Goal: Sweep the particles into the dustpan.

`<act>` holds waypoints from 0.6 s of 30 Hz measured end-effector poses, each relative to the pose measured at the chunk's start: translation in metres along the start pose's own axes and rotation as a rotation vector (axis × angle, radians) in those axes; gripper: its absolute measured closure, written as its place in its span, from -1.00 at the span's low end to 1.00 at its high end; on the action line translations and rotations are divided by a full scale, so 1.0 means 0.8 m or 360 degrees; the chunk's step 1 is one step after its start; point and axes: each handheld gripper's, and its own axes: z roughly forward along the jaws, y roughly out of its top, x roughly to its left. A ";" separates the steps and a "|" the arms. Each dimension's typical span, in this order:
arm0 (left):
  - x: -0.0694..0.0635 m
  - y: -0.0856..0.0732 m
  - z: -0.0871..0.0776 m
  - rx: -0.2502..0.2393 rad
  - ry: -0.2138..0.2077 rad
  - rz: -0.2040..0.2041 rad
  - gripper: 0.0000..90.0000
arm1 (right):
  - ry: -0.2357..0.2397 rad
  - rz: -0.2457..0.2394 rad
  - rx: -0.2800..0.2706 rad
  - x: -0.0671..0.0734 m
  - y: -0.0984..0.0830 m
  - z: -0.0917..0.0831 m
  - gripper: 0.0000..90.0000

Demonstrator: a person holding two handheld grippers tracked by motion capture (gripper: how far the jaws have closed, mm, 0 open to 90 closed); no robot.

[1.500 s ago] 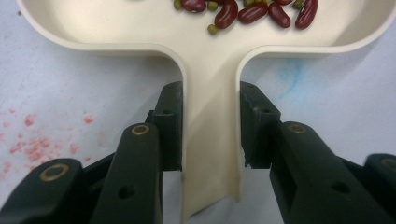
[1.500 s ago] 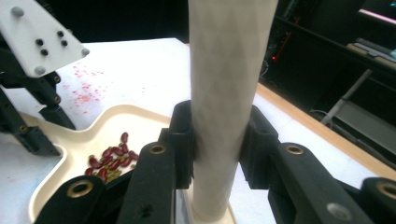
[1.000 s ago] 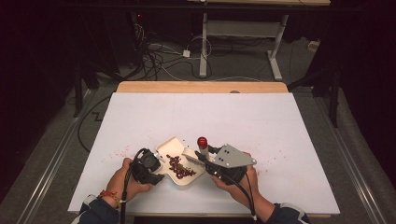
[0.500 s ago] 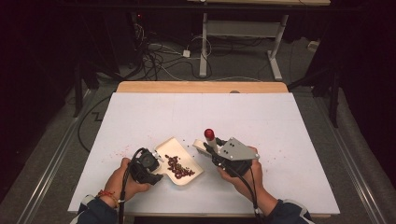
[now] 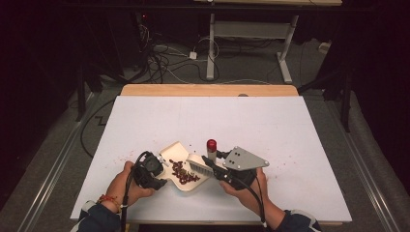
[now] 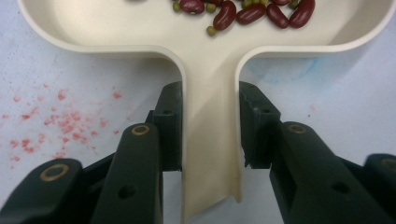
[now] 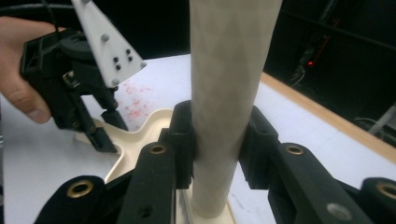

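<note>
Where the white desk [image 5: 270, 125] runs toward its near edge, a cream dustpan [image 5: 175, 153] lies flat just left of the middle, its tray angled toward the far left corner and its handle pointing back at the person. Faint pink specks [image 6: 51, 119] dot the desk surface beside the pan on its left. The left gripper [image 6: 210, 126] has its jaws clenched on either side of the dustpan's flat handle; in the left gripper view the tray is cut off at the top. The right gripper [image 7: 218, 140] grasps the pale, round handle of a small brush [image 5: 200, 166], jaws tight against its sides; the handle rises out of the top of the right gripper view, and in the high view it ends in a red cap [image 5: 211, 144]. The brush's bristles sit at the open edge of the pan, though the high view is too small to tell whether they touch it. Inside the tray lie dark red beans [image 6: 252, 13] with a few smaller green ones [image 6: 211, 31] among them
</note>
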 end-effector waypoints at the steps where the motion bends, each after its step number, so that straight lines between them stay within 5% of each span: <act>1: 0.000 0.000 0.000 -0.0001 -0.0004 -0.0003 0.42 | -0.0037 -0.0013 -0.0003 -0.001 0.002 -0.003 0.56; 8: 0.002 -0.002 0.002 -0.0007 -0.0015 -0.0020 0.41 | -0.0164 -0.0069 -0.0021 -0.016 0.004 -0.005 0.56; 18: 0.010 -0.003 0.005 0.0007 -0.0051 -0.0042 0.42 | -0.0318 -0.0085 -0.0061 -0.065 0.000 0.057 0.56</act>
